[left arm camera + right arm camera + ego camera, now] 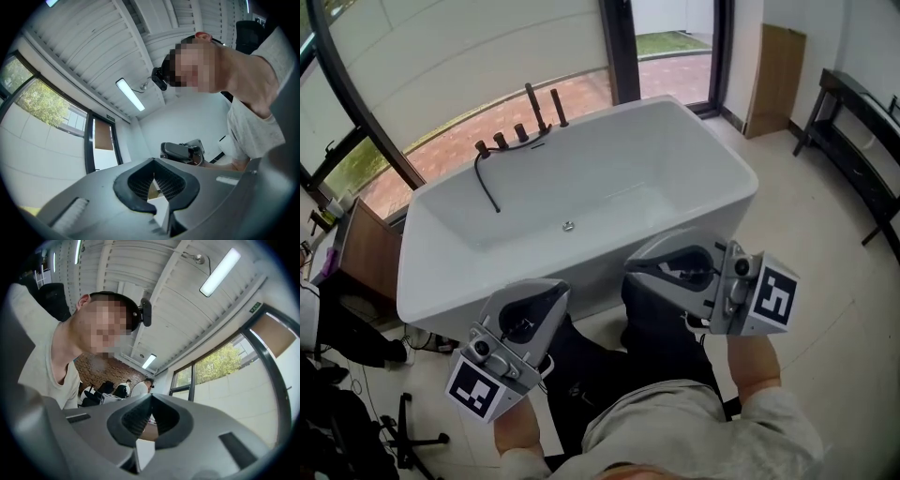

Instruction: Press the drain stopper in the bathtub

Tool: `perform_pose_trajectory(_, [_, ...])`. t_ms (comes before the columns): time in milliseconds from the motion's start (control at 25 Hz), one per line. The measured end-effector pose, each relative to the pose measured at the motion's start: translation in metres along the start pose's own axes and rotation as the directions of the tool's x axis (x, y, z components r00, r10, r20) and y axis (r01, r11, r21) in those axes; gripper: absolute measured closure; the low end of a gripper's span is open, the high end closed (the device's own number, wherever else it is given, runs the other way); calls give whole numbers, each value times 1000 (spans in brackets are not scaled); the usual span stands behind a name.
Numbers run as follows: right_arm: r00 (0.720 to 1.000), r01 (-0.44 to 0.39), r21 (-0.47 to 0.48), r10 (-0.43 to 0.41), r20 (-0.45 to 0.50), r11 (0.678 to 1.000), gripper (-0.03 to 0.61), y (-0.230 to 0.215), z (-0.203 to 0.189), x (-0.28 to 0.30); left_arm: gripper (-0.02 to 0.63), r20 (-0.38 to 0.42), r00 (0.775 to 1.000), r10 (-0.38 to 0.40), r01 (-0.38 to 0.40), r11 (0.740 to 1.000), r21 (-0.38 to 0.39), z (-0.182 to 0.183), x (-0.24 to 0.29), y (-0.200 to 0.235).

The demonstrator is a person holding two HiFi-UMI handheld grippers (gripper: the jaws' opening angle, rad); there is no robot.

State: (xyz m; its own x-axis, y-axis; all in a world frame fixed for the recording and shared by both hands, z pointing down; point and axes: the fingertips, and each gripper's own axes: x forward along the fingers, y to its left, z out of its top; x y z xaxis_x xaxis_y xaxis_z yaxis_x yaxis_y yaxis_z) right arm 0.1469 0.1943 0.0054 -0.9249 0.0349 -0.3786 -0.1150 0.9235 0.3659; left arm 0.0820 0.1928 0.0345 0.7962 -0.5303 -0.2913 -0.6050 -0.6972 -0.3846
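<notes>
In the head view, a white freestanding bathtub (712, 178) stands ahead of me, with the small round metal drain stopper (568, 226) on its floor. My left gripper (555, 289) and right gripper (639, 259) are held low near my body, outside the tub's near wall and well short of the stopper. Both are tilted upward, so the gripper views show ceiling and the person, not the tub. The left gripper's (153, 162) jaws meet at their tips, shut on nothing. The right gripper's (151, 398) jaws are likewise shut and hold nothing.
Dark taps and a hand-shower hose (492, 183) sit on the tub's far rim. A wooden cabinet (370, 253) stands at the left, a dark bench (853, 141) at the right, and a board (776, 80) leans on the far wall. Tall windows lie behind the tub.
</notes>
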Motion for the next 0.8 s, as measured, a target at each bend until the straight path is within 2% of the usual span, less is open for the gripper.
perform_pose_trajectory(160, [1000,-9,-102,8,-16,995,578,21,12,2,612,-9,1000,-4,4,1000,-13,-3,-3,-11])
perform_pose_trajectory(360, [993,7,-213,-32,-113,977,578,30,-5,-3,612,-37,999,-30,29,999,-24,-17,-6,-24])
perform_pose_trajectory(640, [968,53,-293,-122,-221,955,578,16,-21,-12,612,-33,999,-34,32,998,-61,-20,2,-31])
perform_pose_trajectory(800, [965,49,-307,-124,-230,951,578,19,-21,-13,612,-32,998,-47,45,997,-63,-20,5,-37])
